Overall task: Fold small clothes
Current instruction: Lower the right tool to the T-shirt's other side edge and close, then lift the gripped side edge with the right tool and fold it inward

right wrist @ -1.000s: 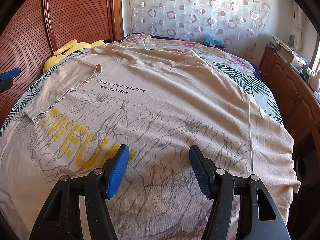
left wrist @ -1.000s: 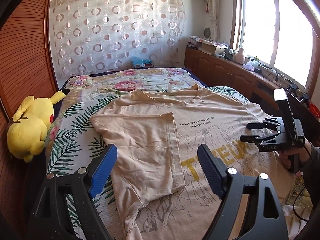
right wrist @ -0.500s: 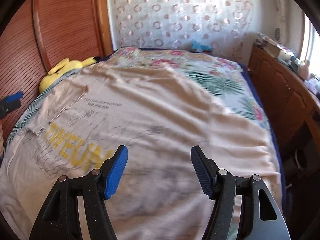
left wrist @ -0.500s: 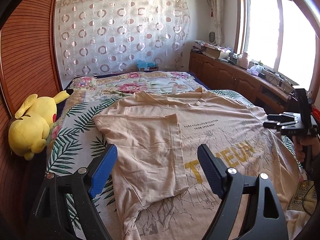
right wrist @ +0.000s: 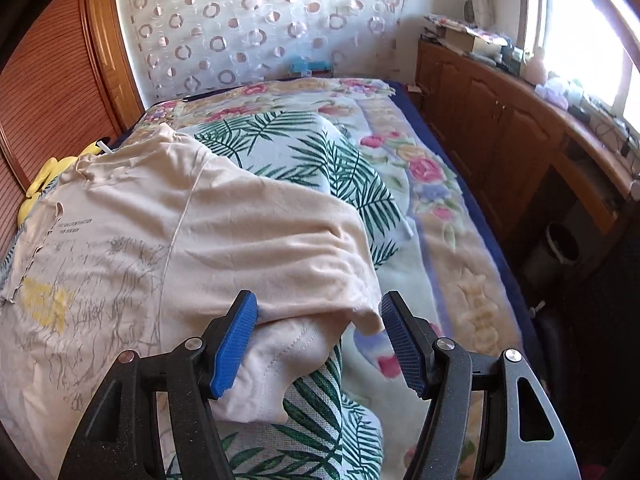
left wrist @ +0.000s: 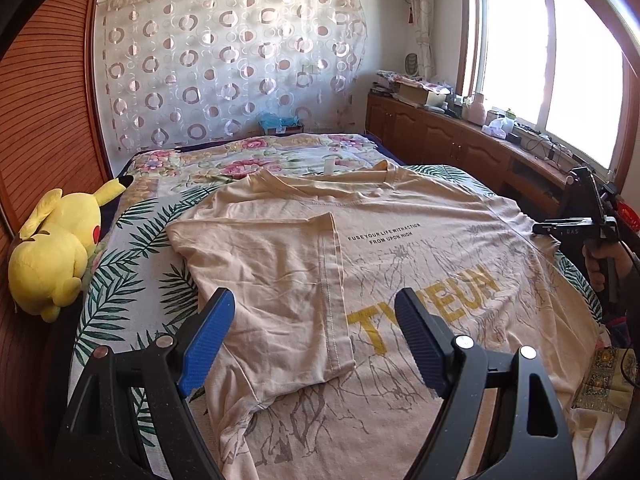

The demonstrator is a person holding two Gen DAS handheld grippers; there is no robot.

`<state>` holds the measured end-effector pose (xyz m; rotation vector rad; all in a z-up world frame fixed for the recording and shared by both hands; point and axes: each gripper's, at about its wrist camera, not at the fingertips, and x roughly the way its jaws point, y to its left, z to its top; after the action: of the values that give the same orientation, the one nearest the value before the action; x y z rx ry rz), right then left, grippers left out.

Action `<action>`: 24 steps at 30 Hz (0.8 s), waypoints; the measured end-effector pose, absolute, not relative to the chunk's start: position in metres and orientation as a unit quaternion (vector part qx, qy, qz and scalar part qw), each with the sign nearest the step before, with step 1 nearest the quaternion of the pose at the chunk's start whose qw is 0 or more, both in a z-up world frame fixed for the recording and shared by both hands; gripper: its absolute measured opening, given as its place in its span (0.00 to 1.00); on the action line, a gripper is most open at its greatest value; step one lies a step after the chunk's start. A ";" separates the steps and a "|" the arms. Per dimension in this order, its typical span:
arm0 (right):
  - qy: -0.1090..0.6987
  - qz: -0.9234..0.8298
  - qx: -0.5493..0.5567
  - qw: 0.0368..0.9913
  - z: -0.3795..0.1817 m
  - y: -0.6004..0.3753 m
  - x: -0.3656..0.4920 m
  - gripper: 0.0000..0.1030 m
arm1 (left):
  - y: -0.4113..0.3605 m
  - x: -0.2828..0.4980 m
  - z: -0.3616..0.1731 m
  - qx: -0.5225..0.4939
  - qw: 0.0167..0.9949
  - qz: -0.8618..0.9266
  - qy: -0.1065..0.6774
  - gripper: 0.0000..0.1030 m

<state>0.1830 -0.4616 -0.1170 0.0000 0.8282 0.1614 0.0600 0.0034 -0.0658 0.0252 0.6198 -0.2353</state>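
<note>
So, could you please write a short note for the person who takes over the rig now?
Left hand-held gripper: open, empty, above the folded side of the beige T-shirt.
Right hand-held gripper: open, the right sleeve hem lies between its fingers, not clamped.
Shirt lies print-up on the bed.
Done: left sleeve folded inward.
Left: grip and fold the right sleeve, then probably fold the body.

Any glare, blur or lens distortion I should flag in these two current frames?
Left wrist view: sharp, but the bright window is blown out and the brown slatted wall bows from fisheye. Right wrist view: the beige printed T-shirt looks slightly soft, its print smeared; the window corner is overexposed, and dark vignette rings the edges.
</note>
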 end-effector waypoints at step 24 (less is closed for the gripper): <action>0.322 0.159 -0.034 0.933 -0.080 -0.404 0.160 0.10 | 0.005 0.088 -0.118 0.027 0.908 -0.096 0.408 0.81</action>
<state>0.1600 -0.4039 -0.0804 -0.0693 0.6595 0.3259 0.0881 0.0050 -0.1182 0.0548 0.8412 -0.1977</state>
